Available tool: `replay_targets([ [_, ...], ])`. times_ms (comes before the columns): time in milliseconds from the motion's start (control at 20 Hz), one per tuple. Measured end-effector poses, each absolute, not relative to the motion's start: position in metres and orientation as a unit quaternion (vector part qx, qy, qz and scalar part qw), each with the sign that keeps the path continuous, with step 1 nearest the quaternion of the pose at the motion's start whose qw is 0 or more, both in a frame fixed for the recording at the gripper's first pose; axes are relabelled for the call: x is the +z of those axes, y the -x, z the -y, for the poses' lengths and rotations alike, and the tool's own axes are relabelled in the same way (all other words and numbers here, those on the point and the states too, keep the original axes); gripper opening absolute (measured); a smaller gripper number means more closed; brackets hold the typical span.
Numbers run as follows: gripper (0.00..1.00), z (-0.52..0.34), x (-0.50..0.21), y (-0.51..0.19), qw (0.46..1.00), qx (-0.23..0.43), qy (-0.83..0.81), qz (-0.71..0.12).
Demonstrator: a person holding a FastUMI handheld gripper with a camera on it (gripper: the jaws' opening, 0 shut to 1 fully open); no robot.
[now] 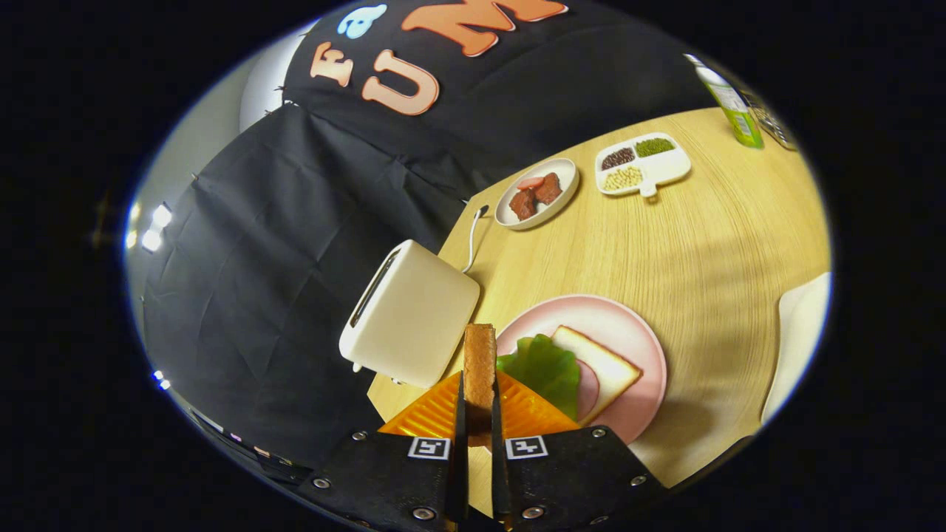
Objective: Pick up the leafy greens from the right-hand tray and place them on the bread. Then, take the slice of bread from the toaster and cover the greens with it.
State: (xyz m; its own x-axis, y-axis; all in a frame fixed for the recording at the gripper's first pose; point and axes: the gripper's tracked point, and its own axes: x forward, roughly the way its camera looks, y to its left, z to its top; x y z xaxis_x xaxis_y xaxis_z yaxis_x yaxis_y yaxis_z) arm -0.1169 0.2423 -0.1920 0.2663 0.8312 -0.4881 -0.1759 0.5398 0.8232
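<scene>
My gripper [479,403] is shut on a slice of toasted bread [480,362], held edge-on and upright between the fingers, lifted above the table. Just beyond the fingers to the left stands the white toaster [410,321], its slot facing up and away. To the right of the held slice lies a pink plate [628,325] with a white bread slice [600,366] on it, and the leafy greens [545,369] rest over the near part of that bread.
A wooden round table [695,236] carries a small oval dish with meat pieces [537,193], a divided white tray of beans [643,164], a green carton [732,103] and a white tray [802,332] at the far right. The toaster's cable [473,236] trails back.
</scene>
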Motion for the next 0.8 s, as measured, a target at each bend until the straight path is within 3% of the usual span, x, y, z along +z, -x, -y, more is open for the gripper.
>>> replay_targets([
  [400,0.13,-0.23,-0.221,0.113,0.754,0.325,-0.292,-0.491],
  [600,0.25,-0.222,-0.232,0.11,0.772,0.306,-0.262,-0.492],
  [750,0.5,-0.21,-0.233,0.097,0.8,0.282,-0.241,-0.472],
  [800,0.53,-0.208,-0.228,0.096,0.805,0.282,-0.241,-0.463],
])
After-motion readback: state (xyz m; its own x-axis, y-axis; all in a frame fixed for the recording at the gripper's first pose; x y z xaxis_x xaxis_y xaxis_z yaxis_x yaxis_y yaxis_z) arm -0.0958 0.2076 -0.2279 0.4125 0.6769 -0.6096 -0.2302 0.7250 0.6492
